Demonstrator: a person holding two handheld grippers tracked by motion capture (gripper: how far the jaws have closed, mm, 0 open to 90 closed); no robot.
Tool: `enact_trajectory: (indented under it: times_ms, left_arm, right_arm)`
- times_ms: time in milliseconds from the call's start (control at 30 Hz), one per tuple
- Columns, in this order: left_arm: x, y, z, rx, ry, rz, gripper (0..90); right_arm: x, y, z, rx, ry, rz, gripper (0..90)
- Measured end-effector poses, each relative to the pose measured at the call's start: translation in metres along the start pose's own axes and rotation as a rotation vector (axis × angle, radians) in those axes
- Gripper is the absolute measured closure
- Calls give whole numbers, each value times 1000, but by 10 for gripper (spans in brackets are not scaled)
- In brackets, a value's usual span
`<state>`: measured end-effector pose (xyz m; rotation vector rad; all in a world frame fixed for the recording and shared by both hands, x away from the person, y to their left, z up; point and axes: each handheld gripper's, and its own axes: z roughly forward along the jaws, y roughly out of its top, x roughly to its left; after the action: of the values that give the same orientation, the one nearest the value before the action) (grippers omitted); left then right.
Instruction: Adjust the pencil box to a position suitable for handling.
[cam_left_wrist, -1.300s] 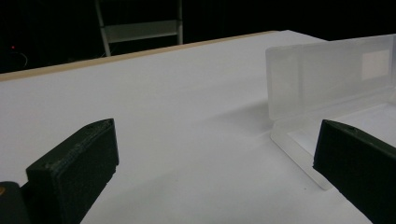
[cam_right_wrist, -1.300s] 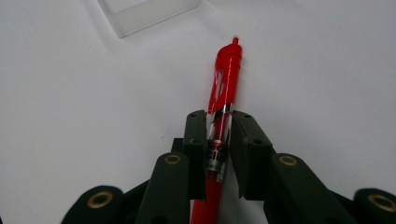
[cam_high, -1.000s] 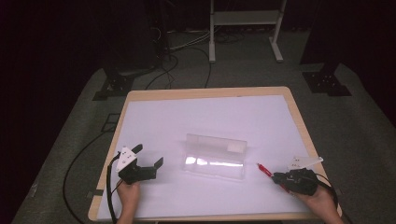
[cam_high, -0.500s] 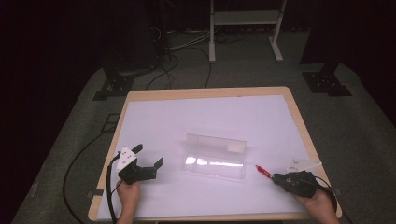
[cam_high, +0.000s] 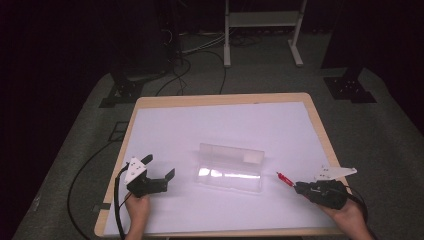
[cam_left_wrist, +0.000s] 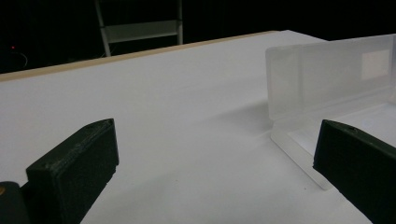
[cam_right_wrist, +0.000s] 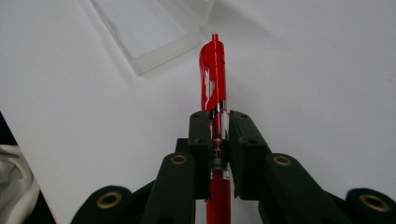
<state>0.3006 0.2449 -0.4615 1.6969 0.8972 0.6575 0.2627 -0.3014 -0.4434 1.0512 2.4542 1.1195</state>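
While right gripper (cam_right_wrist: 215, 128) pinches red pen (cam_right_wrist: 214, 77) lengthwise, just beside clear box (cam_high: 231, 167) at table centre, left gripper (cam_high: 159, 172) sits spread. Risk: pen tip strikes box rim, twists in jaws.

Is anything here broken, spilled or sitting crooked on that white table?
Nothing stands out. The clear plastic box lies open on the white table, lid up, no cracks visible. The right tool is closed on a red pen, which is aimed toward the box. The left tool is open, beside the box. No spills.
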Motion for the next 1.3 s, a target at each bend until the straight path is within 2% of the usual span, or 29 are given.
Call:
enact_trajectory:
  times_ms: [467,1033,1300]
  left_arm:
    - [0,0,0,0,1,-2,0]
    - [1,0,0,-3,-1,-4,0]
    - [1,0,0,-7,-2,-6,0]
  right_arm:
    - [8,28,-7,-32,71,-37,789]
    - [18,54,-3,-43,109,-98,789]
    - [20,64,-2,-52,127,-103,789]
